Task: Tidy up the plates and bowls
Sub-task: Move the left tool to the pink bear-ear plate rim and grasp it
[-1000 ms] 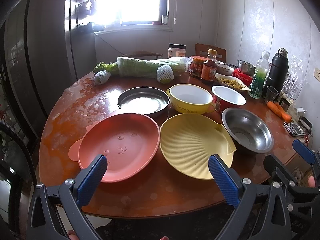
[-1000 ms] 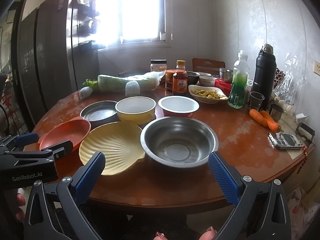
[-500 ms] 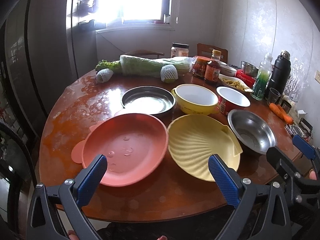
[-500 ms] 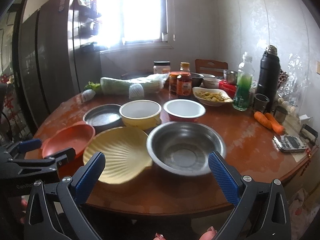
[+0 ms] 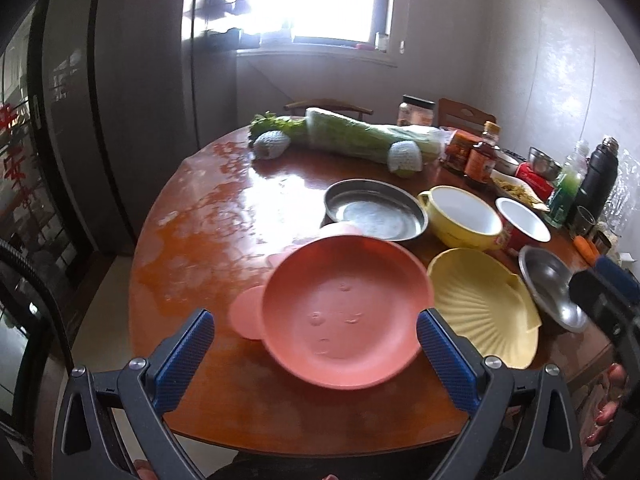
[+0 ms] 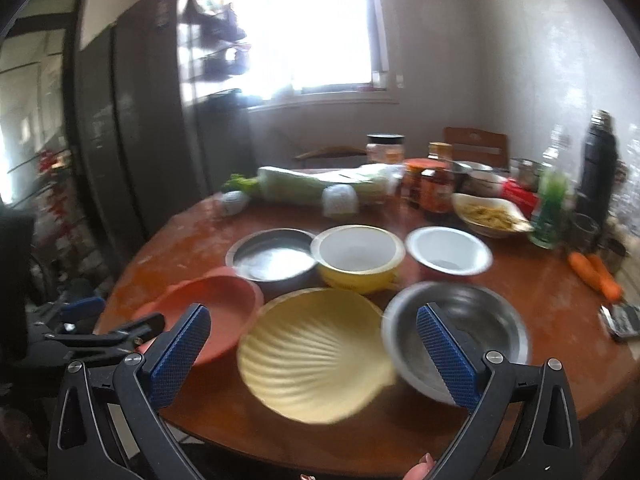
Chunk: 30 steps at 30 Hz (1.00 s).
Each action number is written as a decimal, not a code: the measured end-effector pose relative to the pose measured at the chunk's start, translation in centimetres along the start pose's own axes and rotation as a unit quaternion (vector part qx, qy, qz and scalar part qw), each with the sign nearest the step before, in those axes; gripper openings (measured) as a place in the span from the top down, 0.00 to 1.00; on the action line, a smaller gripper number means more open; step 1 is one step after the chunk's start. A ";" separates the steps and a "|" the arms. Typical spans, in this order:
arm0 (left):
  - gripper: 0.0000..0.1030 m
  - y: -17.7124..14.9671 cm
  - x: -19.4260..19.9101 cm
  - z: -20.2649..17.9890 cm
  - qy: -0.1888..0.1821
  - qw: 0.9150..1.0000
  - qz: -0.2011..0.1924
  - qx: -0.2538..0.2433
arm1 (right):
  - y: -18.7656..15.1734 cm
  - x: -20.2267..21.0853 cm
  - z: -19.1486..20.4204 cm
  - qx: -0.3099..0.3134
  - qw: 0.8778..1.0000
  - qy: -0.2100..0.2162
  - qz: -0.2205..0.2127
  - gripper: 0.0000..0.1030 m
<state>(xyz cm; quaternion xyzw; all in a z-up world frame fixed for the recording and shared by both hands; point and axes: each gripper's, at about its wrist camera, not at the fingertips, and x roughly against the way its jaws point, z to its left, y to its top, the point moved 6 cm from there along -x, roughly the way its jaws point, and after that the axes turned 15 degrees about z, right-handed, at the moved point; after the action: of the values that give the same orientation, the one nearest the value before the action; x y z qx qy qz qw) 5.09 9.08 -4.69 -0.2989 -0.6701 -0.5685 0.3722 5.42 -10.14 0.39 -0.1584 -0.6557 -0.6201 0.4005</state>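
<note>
On the round wooden table (image 5: pixel 224 248) a pink plate (image 5: pixel 344 316) with round ears lies nearest me, and my left gripper (image 5: pixel 314 344) stands open just in front of it, fingers either side of its near rim. To its right lie a yellow shell-shaped plate (image 5: pixel 484 304) and a steel bowl (image 5: pixel 552 288). Behind stand a steel plate (image 5: pixel 376 210), a yellow bowl (image 5: pixel 464 216) and a red bowl (image 5: pixel 522 224). My right gripper (image 6: pixel 314 350) is open and empty over the shell plate (image 6: pixel 316 352), with the steel bowl (image 6: pixel 476 320) behind its right finger.
At the table's far side lie a wrapped cabbage (image 5: pixel 360 136), two netted fruits (image 5: pixel 272 146), jars and sauce bottles (image 5: pixel 480 160), a dish of food (image 6: pixel 492 214), a green bottle (image 6: pixel 550 208), a black flask (image 6: pixel 598 164) and carrots (image 6: pixel 596 274). A dark cabinet (image 5: pixel 72 120) stands left.
Both grippers have swung left and moved in closer: the pink plate now sits centred between my left fingers, and the shell plate between my right fingers. The dishes have not moved.
</note>
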 end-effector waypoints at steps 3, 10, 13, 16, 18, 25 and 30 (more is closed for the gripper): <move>0.01 -0.2 -0.5 1.1 -0.001 1.000 0.013 0.004 | 1.3 -0.6 1.9 0.023 0.999 0.048 0.003 0.00; 0.01 -0.8 -2.0 2.6 -0.019 0.999 0.044 0.017 | 3.7 -4.2 5.4 0.103 0.993 0.040 0.031 0.00; 0.01 -0.9 -2.9 2.9 -0.019 0.998 0.054 0.021 | 4.1 -6.6 6.1 0.127 0.990 0.029 0.059 0.00; 0.01 -1.0 -3.7 3.2 -0.017 0.997 0.062 0.029 | 4.2 -8.7 6.2 0.136 0.987 0.032 0.078 0.00; 0.01 -1.0 -4.1 3.5 -0.014 0.997 0.065 0.034 | 4.1 -10.0 6.2 0.146 0.985 0.020 0.087 0.00; 0.06 -1.0 -5.0 3.5 -0.010 0.997 0.069 0.031 | 3.9 -12.5 5.9 0.138 0.984 0.040 0.104 0.03; 0.17 -1.0 -5.6 3.4 -0.014 0.996 0.076 0.039 | 3.8 -13.9 6.3 0.156 0.981 0.038 0.112 0.21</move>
<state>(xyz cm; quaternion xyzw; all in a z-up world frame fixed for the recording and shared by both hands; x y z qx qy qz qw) 6.74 12.41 -10.20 -0.3422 -0.6724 -0.5075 0.4163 14.78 0.45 -6.53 -0.1428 -0.7069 -0.4670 0.5117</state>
